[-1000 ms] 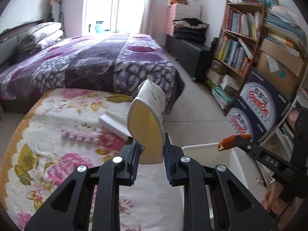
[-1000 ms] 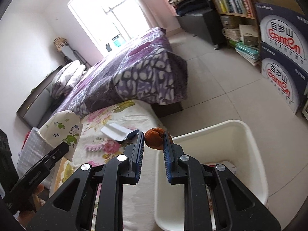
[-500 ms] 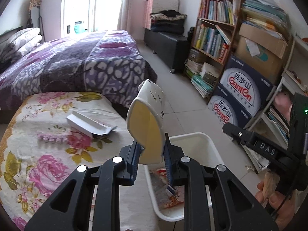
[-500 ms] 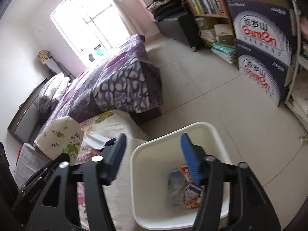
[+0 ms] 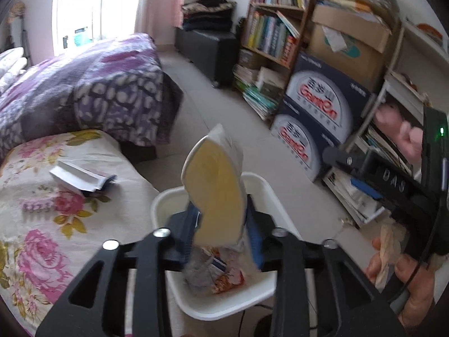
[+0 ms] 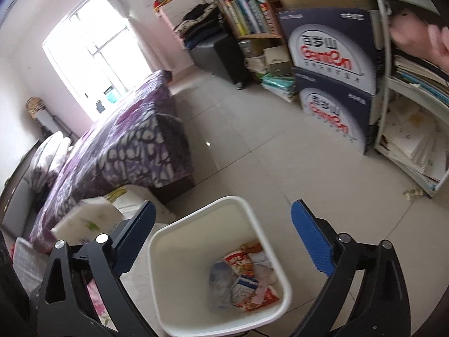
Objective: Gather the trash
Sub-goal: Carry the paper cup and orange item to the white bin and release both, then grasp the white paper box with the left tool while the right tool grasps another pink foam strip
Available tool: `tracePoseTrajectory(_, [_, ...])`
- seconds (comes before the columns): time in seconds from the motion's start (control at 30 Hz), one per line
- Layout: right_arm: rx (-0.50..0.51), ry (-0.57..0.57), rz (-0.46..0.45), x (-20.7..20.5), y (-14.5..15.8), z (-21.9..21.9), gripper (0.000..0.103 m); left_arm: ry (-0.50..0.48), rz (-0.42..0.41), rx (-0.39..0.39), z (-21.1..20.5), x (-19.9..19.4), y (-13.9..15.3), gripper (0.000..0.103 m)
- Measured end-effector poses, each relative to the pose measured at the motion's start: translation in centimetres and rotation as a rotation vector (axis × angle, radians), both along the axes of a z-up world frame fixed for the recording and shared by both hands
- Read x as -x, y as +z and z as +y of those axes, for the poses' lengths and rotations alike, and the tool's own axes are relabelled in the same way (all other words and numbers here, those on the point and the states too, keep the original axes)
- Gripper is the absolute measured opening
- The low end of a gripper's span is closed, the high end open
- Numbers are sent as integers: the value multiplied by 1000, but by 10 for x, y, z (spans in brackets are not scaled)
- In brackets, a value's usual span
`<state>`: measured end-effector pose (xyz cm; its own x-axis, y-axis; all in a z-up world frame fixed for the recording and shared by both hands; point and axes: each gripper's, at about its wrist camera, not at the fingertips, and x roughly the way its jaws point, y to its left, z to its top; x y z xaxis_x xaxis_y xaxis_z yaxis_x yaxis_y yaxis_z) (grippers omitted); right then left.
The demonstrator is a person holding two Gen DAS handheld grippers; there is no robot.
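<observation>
Left gripper (image 5: 221, 230) over white bin (image 5: 283, 219), fingers opening around crushed paper cup (image 5: 216, 193), right gripper (image 6: 221, 236) at three o'clock, fingers opening wide, empty

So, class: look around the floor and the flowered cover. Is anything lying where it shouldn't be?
Yes. A small crumpled scrap lies on the tiled floor at the foot of the white shelf, outside the white bin. A torn-open white box also lies loose on the flowered cover.
</observation>
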<state>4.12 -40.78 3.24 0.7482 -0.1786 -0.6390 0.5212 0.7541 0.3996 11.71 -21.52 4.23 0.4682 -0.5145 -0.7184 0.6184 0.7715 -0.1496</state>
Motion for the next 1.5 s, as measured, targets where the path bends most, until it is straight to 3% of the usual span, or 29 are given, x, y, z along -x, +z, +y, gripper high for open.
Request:
tracePoseTrajectory(0.1, [-17, -26, 8, 6, -4, -10, 95, -24, 21, -5, -7, 3, -6, 57])
tracePoseTrajectory(0.3, [-42, -53, 12, 8, -9, -19, 96, -11, 40, -41, -9, 2, -15, 72])
tracePoseTrajectory(0.37, [-42, -50, 15, 5, -11, -18, 96, 11, 50, -58, -5, -3, -19, 81])
tracePoseTrajectory(0.5, [-50, -37, 26, -4, -14, -11, 96, 106, 62, -135, 10, -25, -31, 83])
tracePoseTrajectory(0.6, [-62, -26, 40, -15, -19, -6, 96, 241, 60, -210, 30, -56, -38, 83])
tracePoseTrajectory(0.73, [-78, 7, 58, -32, -26, 4, 96, 425, 100, -231, 65, -102, -49, 85])
tracePoseTrajectory(0.93, [-145, 56, 84, -52, -35, 12, 96, 651, 188, -229, 94, -169, -70, 85])
tracePoseTrajectory(1.1, [-194, 65, 75, -64, -38, 16, 96, 806, 366, -136, 108, -214, -95, 85])
tracePoseTrajectory(1.3, [-191, 87, 95, -78, -41, 23, 96, 882, 448, -132, 110, -235, -121, 84])
tracePoseTrajectory(1.37, [-189, 93, 106, -83, -43, 27, 96, 853, 459, -105, 111, -236, -126, 62])
tracePoseTrajectory(1.5, [-177, 122, 123, -91, -46, 36, 96, 770, 408, -76, 120, -225, -121, 46])
